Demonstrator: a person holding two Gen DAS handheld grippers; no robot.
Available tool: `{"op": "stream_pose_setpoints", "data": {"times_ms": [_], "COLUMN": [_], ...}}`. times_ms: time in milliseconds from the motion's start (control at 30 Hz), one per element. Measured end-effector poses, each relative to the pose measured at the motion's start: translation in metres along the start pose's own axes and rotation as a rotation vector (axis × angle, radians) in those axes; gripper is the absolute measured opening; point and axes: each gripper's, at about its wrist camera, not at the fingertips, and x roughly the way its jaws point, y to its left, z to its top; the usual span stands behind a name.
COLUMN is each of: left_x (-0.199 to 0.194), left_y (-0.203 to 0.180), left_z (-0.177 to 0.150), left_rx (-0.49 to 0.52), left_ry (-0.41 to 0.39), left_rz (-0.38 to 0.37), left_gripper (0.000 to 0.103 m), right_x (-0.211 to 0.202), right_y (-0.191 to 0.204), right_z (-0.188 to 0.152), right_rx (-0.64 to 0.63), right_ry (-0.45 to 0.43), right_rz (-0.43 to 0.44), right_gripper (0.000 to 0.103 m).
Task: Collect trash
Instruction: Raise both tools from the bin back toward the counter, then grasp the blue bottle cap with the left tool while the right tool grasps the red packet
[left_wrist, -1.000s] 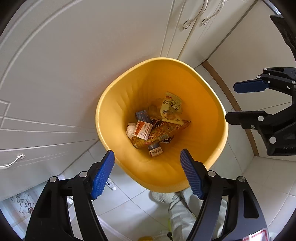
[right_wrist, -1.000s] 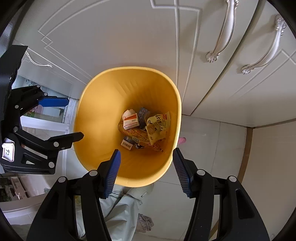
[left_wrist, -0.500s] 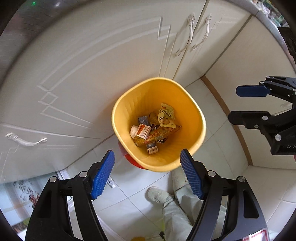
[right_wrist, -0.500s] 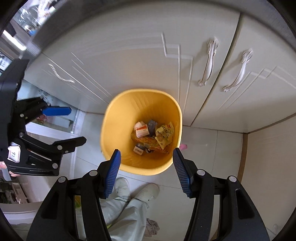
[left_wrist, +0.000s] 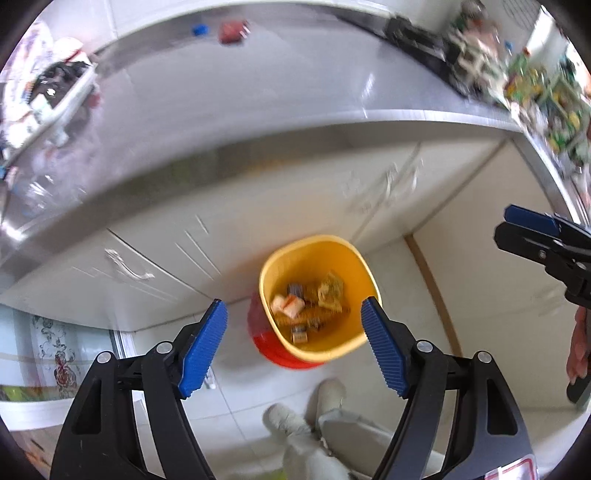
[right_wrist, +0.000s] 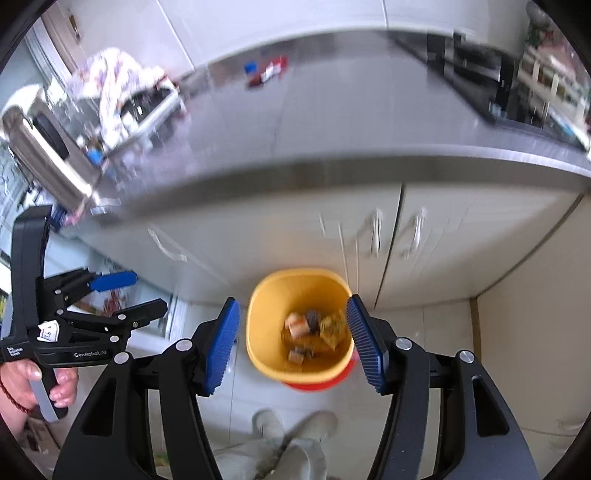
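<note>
A yellow bin (left_wrist: 269, 269) with a red base stands on the floor by the white cabinets; it also shows in the right wrist view (right_wrist: 255, 314). Wrappers and small boxes (left_wrist: 306, 306) lie inside it. My left gripper (left_wrist: 293, 345) is open and empty, high above the bin. My right gripper (right_wrist: 293, 343) is open and empty, also high above it. On the grey counter (right_wrist: 332, 122) lie a red packet (right_wrist: 271, 72) and a small blue item (right_wrist: 250, 67); they also show in the left wrist view, red (left_wrist: 232, 31) and blue (left_wrist: 199, 29).
A dish rack with clutter (right_wrist: 125, 99) and a steel kettle (right_wrist: 44, 147) stand at the counter's left. A dark stove (right_wrist: 476, 74) is at the right. The person's shoes (right_wrist: 291, 424) are on the tiled floor below the bin. The image is motion-blurred.
Both grippers have risen well above the bin, which looks much smaller now. The countertop has come into view. Both stay open and empty.
</note>
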Motion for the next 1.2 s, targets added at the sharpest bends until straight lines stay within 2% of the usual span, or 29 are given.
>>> {"op": "stream_pose_setpoints", "data": {"times_ms": [167,367,567,700,967,1200], "left_x": [-0.025,-0.039,-0.036,-0.02,0.036,0.085], "left_y": [0.01,0.026,0.056,0.088,0.145,0.162], "left_z": [0.032,0.073,0.124,0.171,0.282,0.351], "left_rx": [-0.043,-0.042,-0.038,-0.032,0.028,0.087], "left_ry": [-0.075,-0.157,-0.209,-0.218,-0.171,-0.131], "left_rz": [0.037,0.075,0.093,0.091,0.085,0.06], "left_gripper": [0.075,0.079,0.079,0.079,0.079,0.079], "right_x": [-0.01,-0.015,0.008,0.036,0.113,0.174], "right_y": [0.012,0.023,0.036,0.045,0.065,0.081], "right_z": [0.038,0.076,0.123,0.154,0.224,0.27], "right_rx": [-0.026,-0.043,-0.047,-0.028,0.068,0.089], "right_ry": [-0.07,-0.128,-0.167,-0.179,-0.162,-0.128], "right_rz": [0.01,0.016,-0.008,-0.027,-0.061,-0.127], "right_gripper": [0.062,0.062,0.066,0.068,0.068,0.068]}}
